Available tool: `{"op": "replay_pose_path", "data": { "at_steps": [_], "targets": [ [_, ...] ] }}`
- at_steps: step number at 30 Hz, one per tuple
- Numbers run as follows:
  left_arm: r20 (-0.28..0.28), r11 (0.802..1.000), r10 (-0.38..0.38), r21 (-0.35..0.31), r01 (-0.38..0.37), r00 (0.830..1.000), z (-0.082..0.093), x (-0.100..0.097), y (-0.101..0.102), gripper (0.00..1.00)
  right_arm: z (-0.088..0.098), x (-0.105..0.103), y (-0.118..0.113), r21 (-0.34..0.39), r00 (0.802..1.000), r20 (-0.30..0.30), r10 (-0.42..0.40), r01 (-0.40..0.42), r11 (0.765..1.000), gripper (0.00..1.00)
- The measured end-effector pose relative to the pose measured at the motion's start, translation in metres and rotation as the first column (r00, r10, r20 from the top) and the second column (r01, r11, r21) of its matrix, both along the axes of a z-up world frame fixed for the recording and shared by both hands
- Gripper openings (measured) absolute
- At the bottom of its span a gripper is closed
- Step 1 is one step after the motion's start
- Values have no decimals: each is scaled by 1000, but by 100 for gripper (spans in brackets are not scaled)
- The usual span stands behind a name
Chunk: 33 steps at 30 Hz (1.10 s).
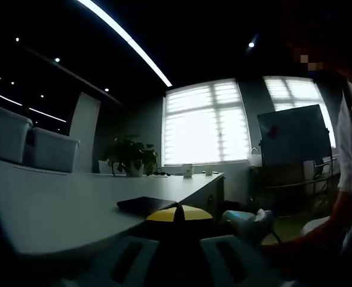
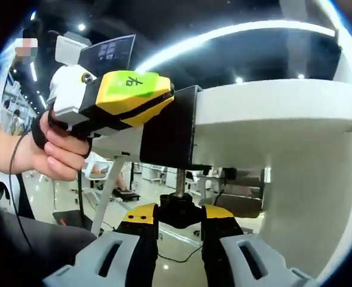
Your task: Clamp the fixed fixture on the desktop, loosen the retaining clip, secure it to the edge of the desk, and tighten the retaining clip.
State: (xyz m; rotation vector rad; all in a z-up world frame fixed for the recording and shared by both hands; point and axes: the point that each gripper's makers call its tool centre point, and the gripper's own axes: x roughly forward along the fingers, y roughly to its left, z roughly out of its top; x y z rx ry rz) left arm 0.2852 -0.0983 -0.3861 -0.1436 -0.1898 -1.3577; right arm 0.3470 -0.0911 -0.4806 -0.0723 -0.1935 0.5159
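Note:
The black clamp fixture (image 2: 167, 128) sits over the edge of the white desk (image 2: 271, 107). Seen from below, its threaded screw (image 2: 180, 178) runs down to a black knob (image 2: 178, 206). My right gripper (image 2: 178, 214) is shut on that knob, a yellow-tipped jaw on each side. My left gripper (image 2: 164, 101), a yellow and black body with a green label, is held by a hand (image 2: 59, 149) and presses on the fixture at the desk edge. In the left gripper view, the fixture's flat black top (image 1: 144, 204) lies on the desk (image 1: 56, 203), and my left gripper (image 1: 178, 215) is shut on it.
A potted plant (image 1: 129, 156), a cup (image 1: 187, 170) and white chairs (image 1: 50, 149) stand at the desk's far sides. A whiteboard (image 1: 292, 134) stands by the windows. A person's arm (image 1: 319, 239) reaches under the desk edge at right. Below, the desk's white panel (image 2: 307, 203) is close at right.

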Motion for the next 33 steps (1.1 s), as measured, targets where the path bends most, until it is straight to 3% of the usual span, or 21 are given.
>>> {"op": "replay_pose_path", "data": {
  "at_steps": [4, 6, 9, 11, 12, 15, 17, 20, 25, 27, 33],
  "targets": [
    [1, 1000, 0, 1, 0, 1000, 0, 0, 0, 1, 0, 0, 1, -1, 1000, 5, 7, -7, 1000, 26],
    [0, 1000, 1, 0, -1, 1000, 0, 0, 0, 1, -1, -1, -1, -6, 999, 8, -42, 42, 999, 28],
    [2, 1000, 5, 1, -5, 1000, 0, 0, 0, 1, -3, -4, -5, -4, 989, 28, -144, 144, 990, 40],
    [5, 1000, 7, 2, -7, 1000, 0, 0, 0, 1, -3, -6, -9, -12, 970, 34, -241, 242, 970, 47],
    [6, 1000, 7, 3, -7, 1000, 0, 0, 0, 1, -3, -7, -13, 11, 948, 25, -318, 318, 948, 48],
    [5, 1000, 7, 1, -7, 1000, -1, 0, 0, 1, -5, -14, -16, 103, 900, -37, -434, 435, 894, 47],
    [4, 1000, 6, 3, -6, 1000, -1, -1, 0, 1, -4, -17, -9, 85, 886, -25, -463, 464, 882, 45],
    [10, 1000, 10, 4, -10, 1000, -1, -1, 0, 1, -2, -18, -8, 61, 848, -16, -529, 529, 846, 45],
    [8, 1000, 13, -2, -13, 1000, 0, 0, 2, 1, 6, -12, -15, 68, 811, -19, -585, 585, 808, 45],
    [8, 1000, 13, 0, -13, 1000, 0, 0, 2, 1, 4, -8, -20, 22, 790, -23, -612, 613, 790, 42],
    [8, 1000, 18, 0, -18, 1000, 1, 0, 2, 1, 5, -2, -17, 44, 814, -20, -581, 581, 812, 26]
  ]
}}
